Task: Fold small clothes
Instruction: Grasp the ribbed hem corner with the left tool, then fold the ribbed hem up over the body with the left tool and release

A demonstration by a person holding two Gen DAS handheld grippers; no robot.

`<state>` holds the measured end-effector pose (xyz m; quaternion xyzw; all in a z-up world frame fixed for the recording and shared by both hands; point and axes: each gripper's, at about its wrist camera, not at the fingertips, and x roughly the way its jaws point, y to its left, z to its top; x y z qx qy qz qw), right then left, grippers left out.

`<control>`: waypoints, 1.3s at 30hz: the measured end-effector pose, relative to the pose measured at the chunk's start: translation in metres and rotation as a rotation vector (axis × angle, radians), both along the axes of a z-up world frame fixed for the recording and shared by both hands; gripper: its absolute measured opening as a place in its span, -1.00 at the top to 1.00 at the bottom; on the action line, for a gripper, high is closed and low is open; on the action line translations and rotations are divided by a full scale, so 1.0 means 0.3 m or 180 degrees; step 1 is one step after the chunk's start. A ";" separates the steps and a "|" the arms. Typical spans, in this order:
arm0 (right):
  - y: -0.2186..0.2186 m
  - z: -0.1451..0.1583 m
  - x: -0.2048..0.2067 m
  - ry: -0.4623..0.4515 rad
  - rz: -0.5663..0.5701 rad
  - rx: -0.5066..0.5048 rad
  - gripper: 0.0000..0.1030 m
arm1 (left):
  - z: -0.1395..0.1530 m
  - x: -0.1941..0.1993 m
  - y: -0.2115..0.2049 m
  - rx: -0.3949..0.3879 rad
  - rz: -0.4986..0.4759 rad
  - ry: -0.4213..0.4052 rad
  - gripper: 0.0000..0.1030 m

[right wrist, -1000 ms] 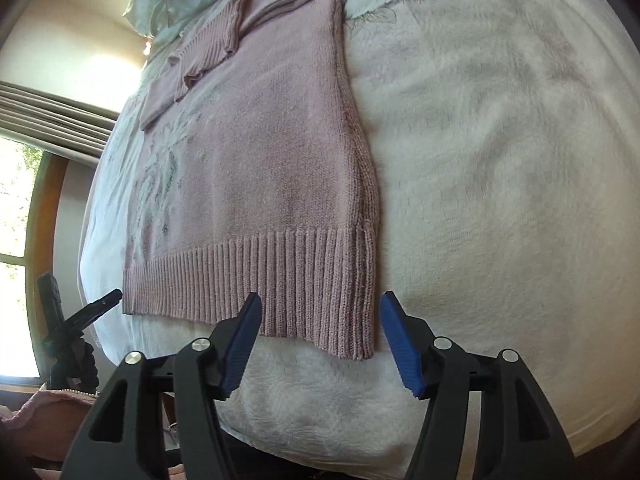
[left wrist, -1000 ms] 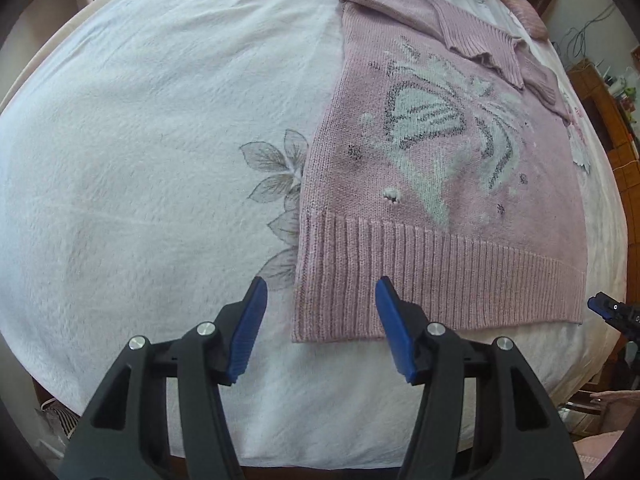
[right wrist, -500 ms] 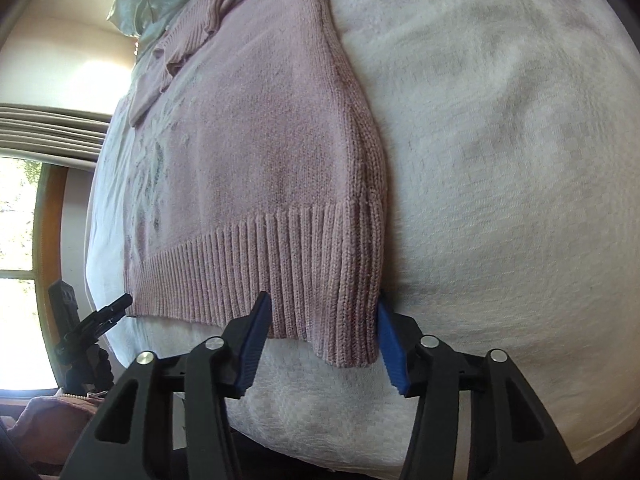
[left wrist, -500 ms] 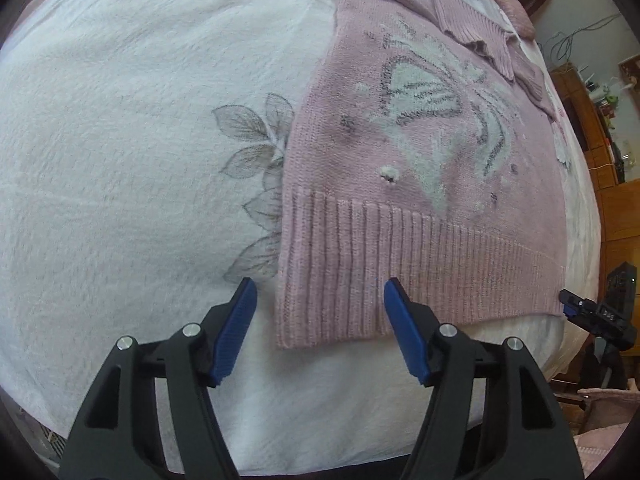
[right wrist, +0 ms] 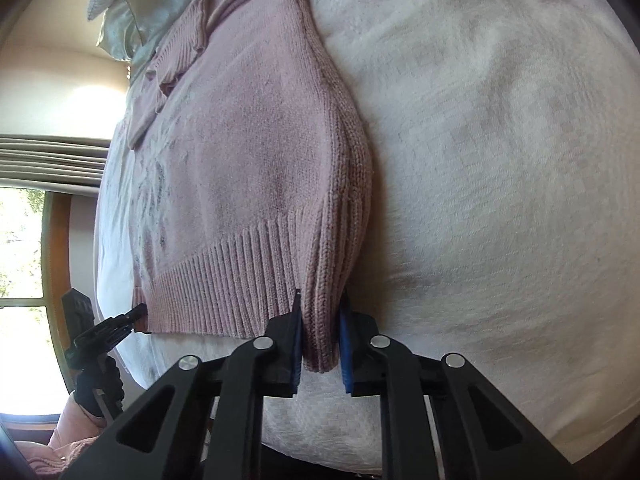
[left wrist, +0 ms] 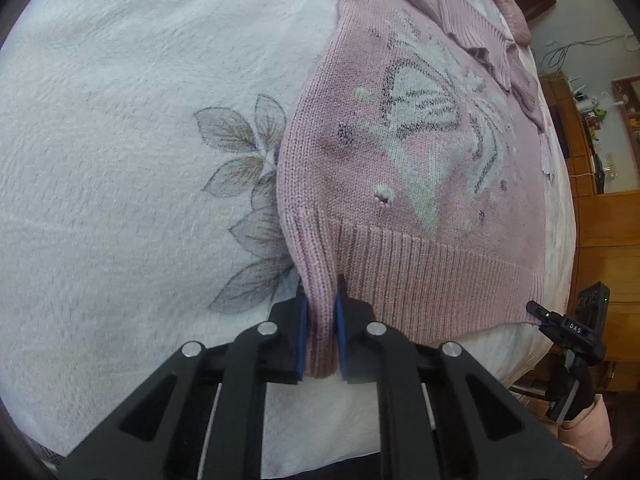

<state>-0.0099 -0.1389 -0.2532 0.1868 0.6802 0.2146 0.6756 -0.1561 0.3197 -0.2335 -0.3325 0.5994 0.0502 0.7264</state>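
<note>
pink knit sweater (left wrist: 404, 184) flat on white bedspread (left wrist: 120, 120) | left gripper (left wrist: 320, 332) pinches ribbed hem corner at 6 o'clock | right gripper (right wrist: 320, 340) pinches the opposite corner | advice — lift both evenly, carry hem toward 12 o'clock, keep it taut

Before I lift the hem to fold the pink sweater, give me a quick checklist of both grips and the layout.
1. Left gripper shut on the sweater hem corner: ok.
2. Right gripper shut on the other hem corner: ok.
3. Both knit layers caught in each pinch: cannot tell.
4. Sleeves folded in across the upper body: ok.
5. Body flat on the bedspread: ok apart from puckers at the pinches.
</note>
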 end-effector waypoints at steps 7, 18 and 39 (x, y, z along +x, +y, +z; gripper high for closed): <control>-0.069 0.109 0.027 -0.0056 -0.0199 0.0555 0.80 | 0.123 -0.014 0.031 -0.0388 0.0145 -0.0447 0.82; -0.037 0.264 0.337 -0.0252 -0.0356 0.1157 0.80 | 0.229 0.252 0.113 -0.0308 0.0387 -0.0875 0.82; 0.014 0.096 0.706 0.0036 -0.0337 0.0568 -0.04 | 0.089 0.458 0.331 -0.0200 0.0981 -0.0461 0.42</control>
